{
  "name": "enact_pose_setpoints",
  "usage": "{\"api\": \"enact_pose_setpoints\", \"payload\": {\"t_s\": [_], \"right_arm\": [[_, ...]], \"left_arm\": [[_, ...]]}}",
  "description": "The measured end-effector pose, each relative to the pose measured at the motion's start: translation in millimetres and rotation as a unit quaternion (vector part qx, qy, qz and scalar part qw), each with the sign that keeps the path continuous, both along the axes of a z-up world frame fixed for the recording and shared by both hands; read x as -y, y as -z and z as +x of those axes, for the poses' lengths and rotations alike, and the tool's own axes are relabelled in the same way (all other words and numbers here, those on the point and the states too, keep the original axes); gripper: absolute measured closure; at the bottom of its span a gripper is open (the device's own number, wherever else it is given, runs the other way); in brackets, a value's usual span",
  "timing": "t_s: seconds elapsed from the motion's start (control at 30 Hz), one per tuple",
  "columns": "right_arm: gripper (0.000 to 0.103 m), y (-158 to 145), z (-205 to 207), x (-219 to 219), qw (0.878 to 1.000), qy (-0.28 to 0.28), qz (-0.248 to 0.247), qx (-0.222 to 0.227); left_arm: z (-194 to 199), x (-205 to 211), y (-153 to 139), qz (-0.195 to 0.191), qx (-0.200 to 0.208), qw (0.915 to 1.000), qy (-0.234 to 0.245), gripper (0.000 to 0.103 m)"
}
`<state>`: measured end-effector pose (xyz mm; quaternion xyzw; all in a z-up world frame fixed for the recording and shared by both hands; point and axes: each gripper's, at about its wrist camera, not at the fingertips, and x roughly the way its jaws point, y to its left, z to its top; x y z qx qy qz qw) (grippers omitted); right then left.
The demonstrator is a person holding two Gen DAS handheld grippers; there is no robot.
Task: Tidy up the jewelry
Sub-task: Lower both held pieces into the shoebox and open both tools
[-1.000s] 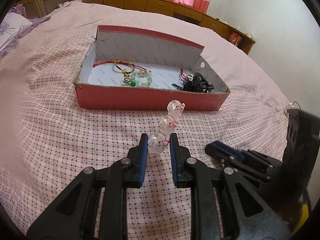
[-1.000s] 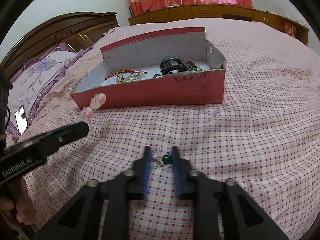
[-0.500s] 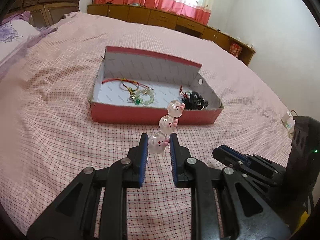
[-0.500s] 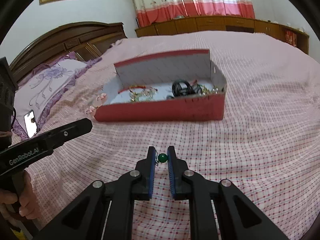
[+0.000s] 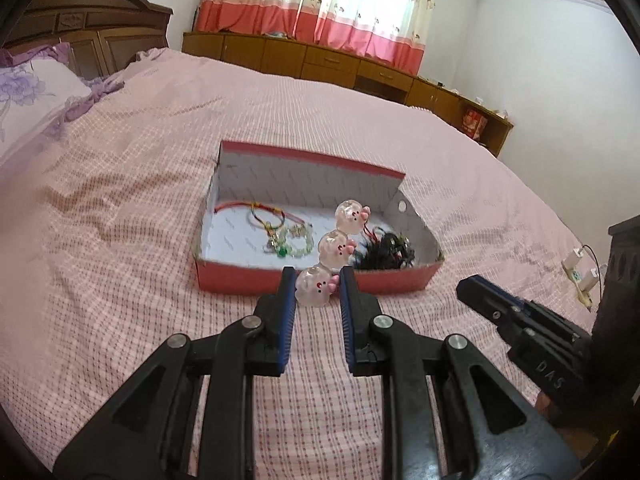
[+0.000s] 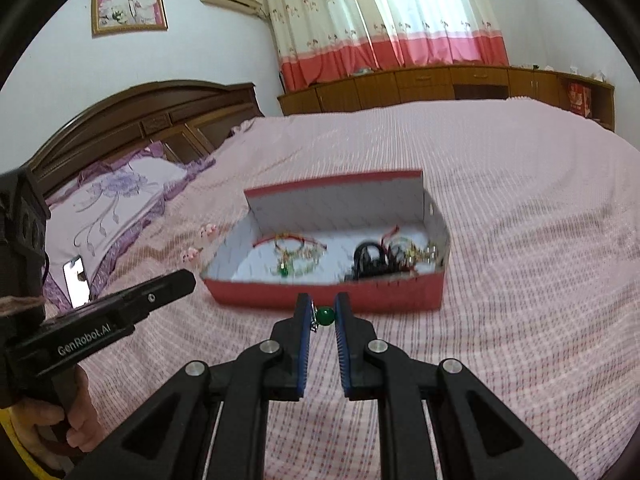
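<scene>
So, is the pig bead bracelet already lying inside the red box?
No, the pig bead bracelet is clamped in the left gripper, held in the air in front of the red box.

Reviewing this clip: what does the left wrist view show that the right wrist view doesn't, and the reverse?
Left wrist only: the left tongs shut on a clear pig-bead bracelet. Right wrist only: the right tongs shut on a green bead charm, a phone by the pillow, a framed photo. Both: the red box of jewelry on the pink checked bedspread.
</scene>
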<state>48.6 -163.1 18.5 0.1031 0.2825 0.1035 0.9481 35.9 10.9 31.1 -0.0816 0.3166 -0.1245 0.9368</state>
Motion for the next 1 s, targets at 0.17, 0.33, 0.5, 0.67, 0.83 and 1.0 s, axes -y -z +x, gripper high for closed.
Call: {"api": "enact_pose_setpoints", "payload": {"t_s": [0.17,0.33,0.5,0.67,0.83,1.0], "right_arm": [[0.089,-14,14,2,1.0,0.003,-0.003,0.019],[0.089,-24,31,6,0.999,0.004,-0.004,0.037],[0.089,-26,51,9,0.999,0.008,-0.021,0.048],[0.089,-19,75,15,0.998,0.017,-0.031,0.046],[0.089,-10,97,22,0.998,0.029,-0.032,0.045],[0.089,7,124,28,0.997,0.045,-0.055,0.033]], "left_arm": [[14,0,-5,0.002,0.014,0.9999,-0.009,0.09],[33,-3,-8,-0.005,0.028,0.9994,-0.019,0.09],[52,-4,-7,0.008,0.046,0.9984,-0.031,0.09],[75,-4,1,0.012,0.043,0.9983,-0.037,0.09],[92,2,12,0.032,0.055,0.997,-0.043,0.09],[108,5,24,0.047,0.061,0.9956,-0.054,0.09]]}}
